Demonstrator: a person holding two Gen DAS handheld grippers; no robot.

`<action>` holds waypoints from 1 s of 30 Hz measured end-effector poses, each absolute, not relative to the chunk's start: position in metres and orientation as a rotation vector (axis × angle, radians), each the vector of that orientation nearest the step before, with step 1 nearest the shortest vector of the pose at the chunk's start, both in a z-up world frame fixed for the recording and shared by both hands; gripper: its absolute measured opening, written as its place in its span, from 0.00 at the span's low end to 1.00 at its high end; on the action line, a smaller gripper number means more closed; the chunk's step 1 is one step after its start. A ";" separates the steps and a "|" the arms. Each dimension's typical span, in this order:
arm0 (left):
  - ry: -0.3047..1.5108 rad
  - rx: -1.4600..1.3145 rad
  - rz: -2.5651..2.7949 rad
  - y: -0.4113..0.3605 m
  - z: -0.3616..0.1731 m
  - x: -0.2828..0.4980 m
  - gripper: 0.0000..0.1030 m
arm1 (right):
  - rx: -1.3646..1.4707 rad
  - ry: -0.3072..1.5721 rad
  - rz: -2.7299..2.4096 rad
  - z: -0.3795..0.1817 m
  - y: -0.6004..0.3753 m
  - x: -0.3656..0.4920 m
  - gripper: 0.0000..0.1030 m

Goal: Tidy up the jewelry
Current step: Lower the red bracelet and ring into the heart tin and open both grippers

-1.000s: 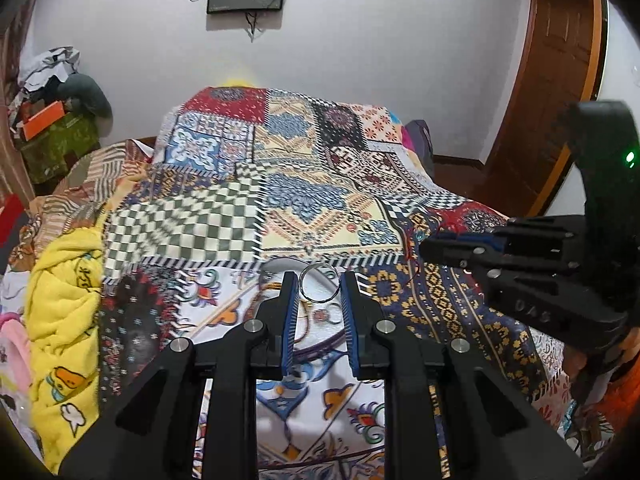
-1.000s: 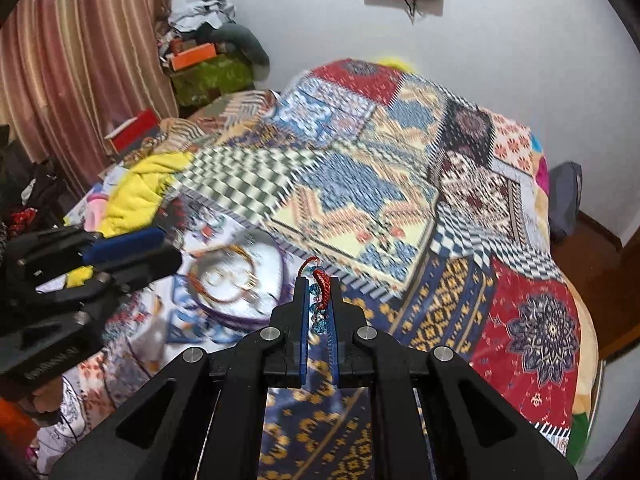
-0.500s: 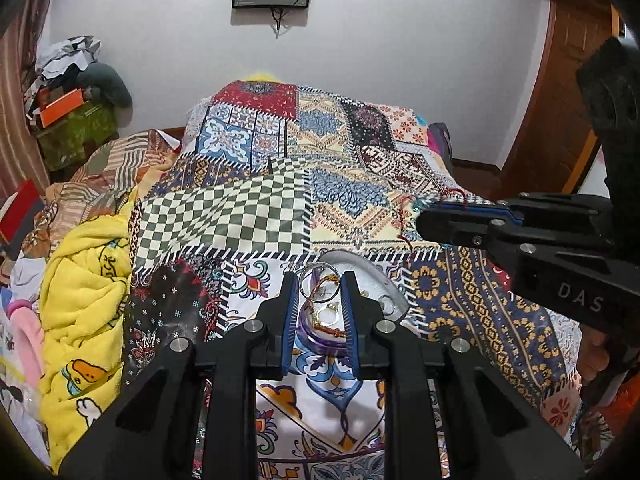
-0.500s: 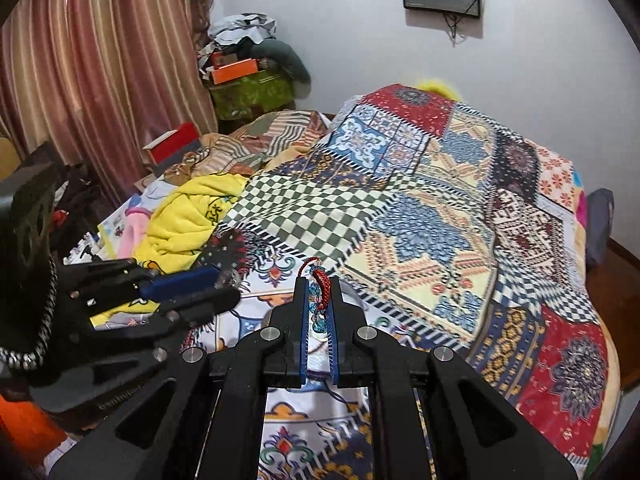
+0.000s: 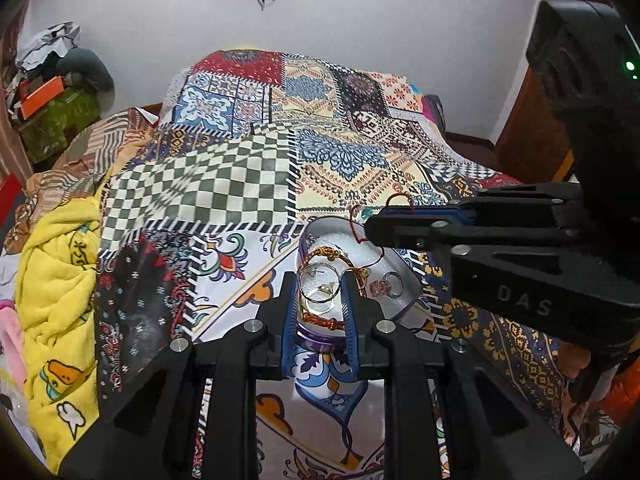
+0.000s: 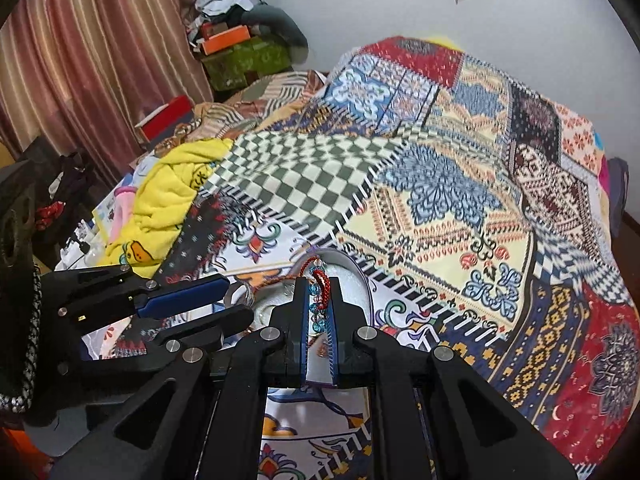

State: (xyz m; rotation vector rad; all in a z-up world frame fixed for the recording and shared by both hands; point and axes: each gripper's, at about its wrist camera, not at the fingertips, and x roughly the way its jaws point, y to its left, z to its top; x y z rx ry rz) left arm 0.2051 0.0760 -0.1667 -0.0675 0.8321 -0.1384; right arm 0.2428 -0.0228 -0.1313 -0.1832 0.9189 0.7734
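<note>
a patchwork-print bedspread covers the bed, with a crumpled yellow fleece blanket at its left edge. on the white floral patch sits a shallow oval tray with a purple rim and white lining, holding a red-and-gold braided bracelet, a small silver ring and other small pieces. the left gripper hovers low over the tray's near end, its blue-padded fingers clenched on a thin clear-and-silver bangle held upright between them. the right gripper reaches over the tray from the right, pinching a red cord bracelet with blue beads; the cord's loose end dangles above the tray's far rim.
</note>
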 end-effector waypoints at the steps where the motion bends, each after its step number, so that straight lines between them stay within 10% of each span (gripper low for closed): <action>1: 0.835 -0.066 -0.142 0.075 -0.168 0.207 0.20 | -0.184 0.924 0.773 -0.134 -0.023 0.244 0.07; 30: 0.864 -0.070 -0.120 0.083 -0.177 0.214 0.27 | -0.207 0.953 0.789 -0.143 -0.020 0.253 0.10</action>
